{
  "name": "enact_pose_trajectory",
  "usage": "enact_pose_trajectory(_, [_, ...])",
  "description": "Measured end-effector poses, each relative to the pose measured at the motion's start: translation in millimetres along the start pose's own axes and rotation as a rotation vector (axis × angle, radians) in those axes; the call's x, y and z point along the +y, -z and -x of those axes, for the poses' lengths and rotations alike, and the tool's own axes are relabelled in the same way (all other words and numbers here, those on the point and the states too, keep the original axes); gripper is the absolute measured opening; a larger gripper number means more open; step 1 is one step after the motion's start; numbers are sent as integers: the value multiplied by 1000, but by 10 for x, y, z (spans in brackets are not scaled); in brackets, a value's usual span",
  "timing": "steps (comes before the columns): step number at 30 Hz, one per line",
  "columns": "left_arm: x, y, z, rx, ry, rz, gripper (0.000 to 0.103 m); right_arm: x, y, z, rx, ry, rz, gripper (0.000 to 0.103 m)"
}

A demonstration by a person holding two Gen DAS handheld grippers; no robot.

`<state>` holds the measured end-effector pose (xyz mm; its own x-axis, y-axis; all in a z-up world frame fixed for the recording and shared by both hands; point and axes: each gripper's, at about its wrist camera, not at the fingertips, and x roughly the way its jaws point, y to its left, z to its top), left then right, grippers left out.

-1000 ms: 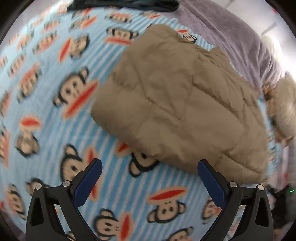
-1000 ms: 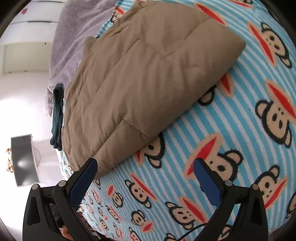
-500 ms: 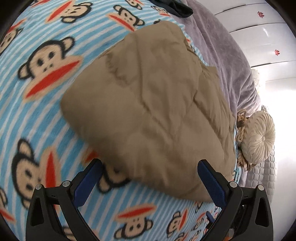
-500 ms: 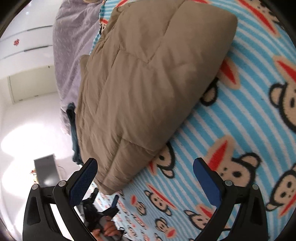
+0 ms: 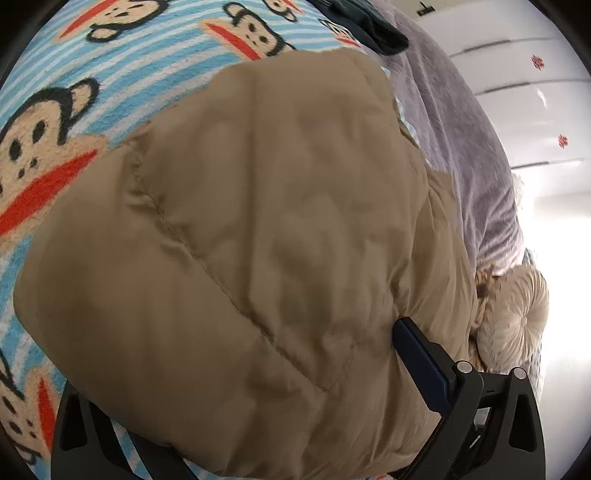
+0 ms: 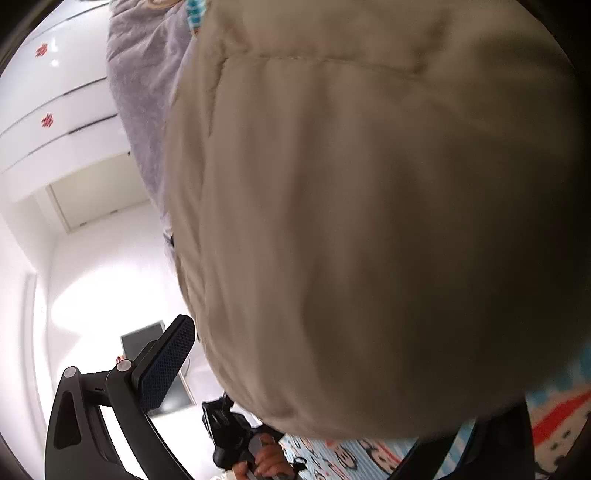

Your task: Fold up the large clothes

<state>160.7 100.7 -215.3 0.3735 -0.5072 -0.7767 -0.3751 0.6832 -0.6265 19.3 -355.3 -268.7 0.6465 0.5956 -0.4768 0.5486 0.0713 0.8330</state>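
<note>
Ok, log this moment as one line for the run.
stage: grasping folded jacket | left gripper: closing, jacket between jaws | right gripper: straddling jacket edge | surface: monkey-print blanket

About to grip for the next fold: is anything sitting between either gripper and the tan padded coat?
Nothing visible. The tan padded coat already bulges between the left gripper fingers, whose jaws are closing, and fills the gap of the right gripper too. The dark garment and round cushion lie off to the sides.

Legible text, labels, brands, numbers: none. Blanket (image 5: 155, 55): printed cartoon monkey faces only, no lettering. White cabinet doors (image 5: 535, 92): small red ornaments, too small to read.
</note>
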Motion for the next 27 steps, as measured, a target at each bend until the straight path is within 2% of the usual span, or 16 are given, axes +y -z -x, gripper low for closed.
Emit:
enact_pose_trajectory(1, [7, -10, 21, -7, 1, -1, 68, 3, -4, -3, -6, 0, -16, 103])
enact_pose_trajectory(2, [-3, -32, 36, -2, 31, -3, 58, 6, -4, 2, -5, 0, -29, 102])
enact_pose_trajectory(3, [-3, -39, 64, 5, 58, 0, 41, 10, 0, 12, 0, 9, -41, 94])
enact_pose_trajectory(4, [-36, -45, 108, 4, 76, -10, 33, 6, -11, 44, 2, 25, -49, 68])
enact_pose_trajectory(5, [-81, -46, 160, -5, 75, -42, 30, -5, -12, 66, 10, 57, -62, 57])
enact_pose_trajectory(7, [-248, -12, 267, -21, 56, -138, 23, -4, 1, 124, 11, 43, -68, 34])
enact_pose_trajectory(9, [-412, 27, 371, -36, 42, -226, 22, 62, 41, 189, 5, 37, -31, 28])
enact_pose_trajectory(13, [-592, 114, 628, -44, 76, -317, 22, 184, 149, 364, 4, 10, 29, 24])
enact_pose_trajectory(17, [-572, 257, 832, -24, 101, -340, 22, 215, 317, 589, 28, 15, 80, 24])
enact_pose_trajectory(21, [-292, 537, 1060, 16, 97, -340, 22, 87, 576, 833, 56, 41, 102, 24])
enact_pose_trajectory(27, [228, 1066, 1411, 94, 67, -311, 22, -330, 956, 1143, 100, 56, 69, 24])
